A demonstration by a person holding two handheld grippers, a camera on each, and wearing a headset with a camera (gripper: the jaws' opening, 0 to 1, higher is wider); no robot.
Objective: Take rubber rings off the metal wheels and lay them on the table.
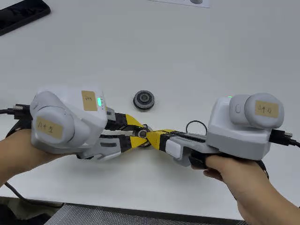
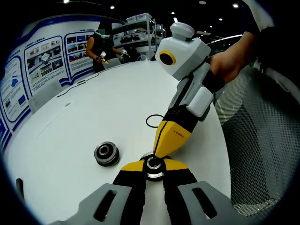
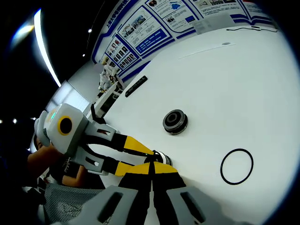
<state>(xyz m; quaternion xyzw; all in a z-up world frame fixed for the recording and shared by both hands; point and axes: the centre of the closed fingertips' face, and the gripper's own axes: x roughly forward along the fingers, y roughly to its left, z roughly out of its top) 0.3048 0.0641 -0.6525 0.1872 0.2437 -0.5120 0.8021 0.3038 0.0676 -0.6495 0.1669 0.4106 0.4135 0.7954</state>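
The left gripper (image 2: 153,167) squeezes a small round silver metal wheel (image 3: 162,158). The right gripper (image 3: 151,165), jaws pressed together, touches the wheel tip-first from the opposite side. I cannot tell if it pinches a ring.

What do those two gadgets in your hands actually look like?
Each has a rounded pale grey housing with tan handwritten stickers, a green light and a black cable at the back. The left tongs and right tongs are black with yellow tips.
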